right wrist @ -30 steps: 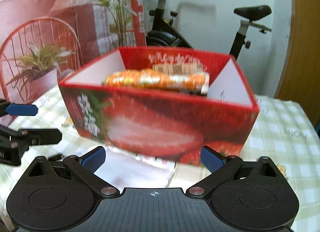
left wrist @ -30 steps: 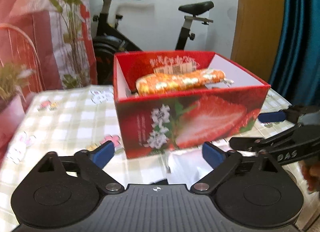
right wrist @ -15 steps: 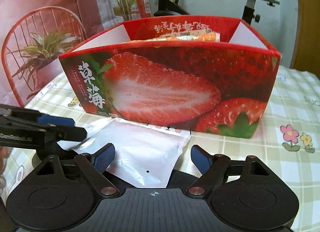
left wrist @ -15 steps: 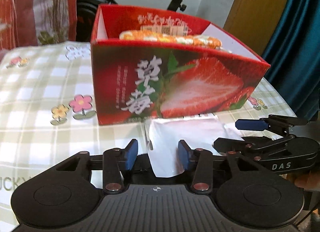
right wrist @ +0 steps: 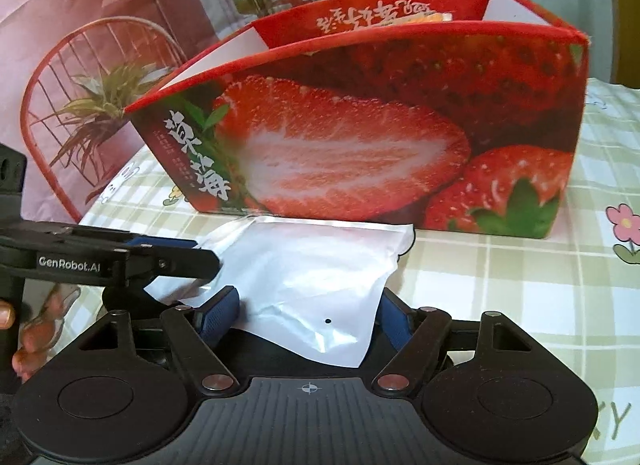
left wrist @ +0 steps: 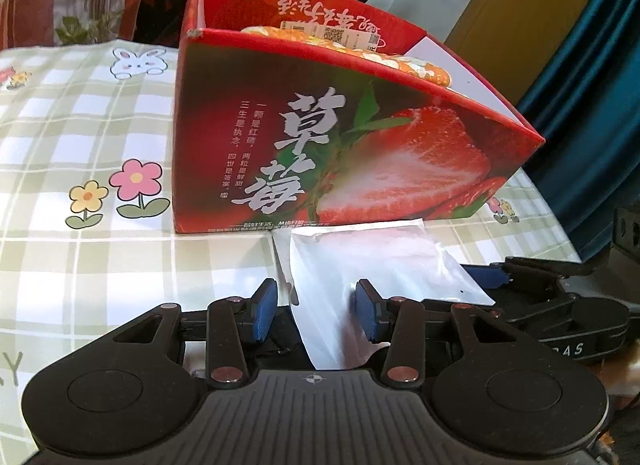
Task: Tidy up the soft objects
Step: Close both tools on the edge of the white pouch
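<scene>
**Silver foil pouch, flanked from both sides at the foot of the strawberry box**

Silvery-white and crinkled, the foil pouch [left wrist: 376, 265] lies flat on the checked tabletop [left wrist: 80, 137], its far edge touching the front wall of the red strawberry box [left wrist: 360, 153]. I judge it sits there because it is next to go in; an orange packet [left wrist: 400, 61] is already inside.

My left tongs [left wrist: 316, 311] are spread, blue pads either side of the pouch's near left corner, not yet pinching. I come in low so the pads can close on the thin edge. My right tongs [right wrist: 308, 313] are likewise parted around the near right corner, with the foil lying between the pads; I see no grip yet.

The left view shows what the right cannot: over the box rim, the orange packet with its printed label, and the right tongs [left wrist: 496, 277] lying flat beside the pouch. The right view gives the box's long strawberry face, a small dark dot on the foil [right wrist: 328, 321], and my left tongs [right wrist: 192, 253] over the pouch's left edge, which looks slightly lifted.
</scene>
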Tool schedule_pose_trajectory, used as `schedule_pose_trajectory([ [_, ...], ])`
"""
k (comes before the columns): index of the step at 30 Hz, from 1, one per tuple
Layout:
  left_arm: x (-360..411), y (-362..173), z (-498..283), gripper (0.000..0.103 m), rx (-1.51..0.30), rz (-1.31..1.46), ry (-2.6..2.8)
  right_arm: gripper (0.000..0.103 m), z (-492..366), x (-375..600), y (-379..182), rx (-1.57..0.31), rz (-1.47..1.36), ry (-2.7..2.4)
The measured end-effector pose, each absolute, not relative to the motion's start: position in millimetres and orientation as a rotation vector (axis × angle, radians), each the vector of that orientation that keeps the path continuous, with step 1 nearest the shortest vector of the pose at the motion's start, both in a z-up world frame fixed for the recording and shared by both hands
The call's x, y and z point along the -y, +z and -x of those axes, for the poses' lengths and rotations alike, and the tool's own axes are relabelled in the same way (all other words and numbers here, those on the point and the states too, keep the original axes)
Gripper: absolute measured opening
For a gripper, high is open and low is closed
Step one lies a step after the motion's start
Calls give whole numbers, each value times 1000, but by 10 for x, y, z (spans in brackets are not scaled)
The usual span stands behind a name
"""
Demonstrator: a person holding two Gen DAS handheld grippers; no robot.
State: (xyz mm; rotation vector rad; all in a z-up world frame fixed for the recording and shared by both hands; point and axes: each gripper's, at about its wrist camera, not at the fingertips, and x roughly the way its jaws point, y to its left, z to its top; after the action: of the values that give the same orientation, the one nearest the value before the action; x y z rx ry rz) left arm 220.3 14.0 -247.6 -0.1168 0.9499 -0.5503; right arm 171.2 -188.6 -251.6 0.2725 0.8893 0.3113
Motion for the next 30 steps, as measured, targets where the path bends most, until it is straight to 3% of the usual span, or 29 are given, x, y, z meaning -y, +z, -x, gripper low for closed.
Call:
schedule_pose_trajectory([
  [5, -165, -2503, -2323, 48, -970, 150, -568, 71, -1766, 1897, -2490, -910, -262, 329],
  [13, -219, -2537, -2369, 48, -987, 185, -587, 58, -1887, 2024, -2472, -950, -293, 353],
  [24, -140, -2566, -2344, 49, -996, 238, -590, 50, -1861, 1995, -2433, -931, -280, 356],
  [30, -119, -2410, -2258, 44, -960, 216, -619, 43, -1767, 1901, -2265, -869, -201, 376],
])
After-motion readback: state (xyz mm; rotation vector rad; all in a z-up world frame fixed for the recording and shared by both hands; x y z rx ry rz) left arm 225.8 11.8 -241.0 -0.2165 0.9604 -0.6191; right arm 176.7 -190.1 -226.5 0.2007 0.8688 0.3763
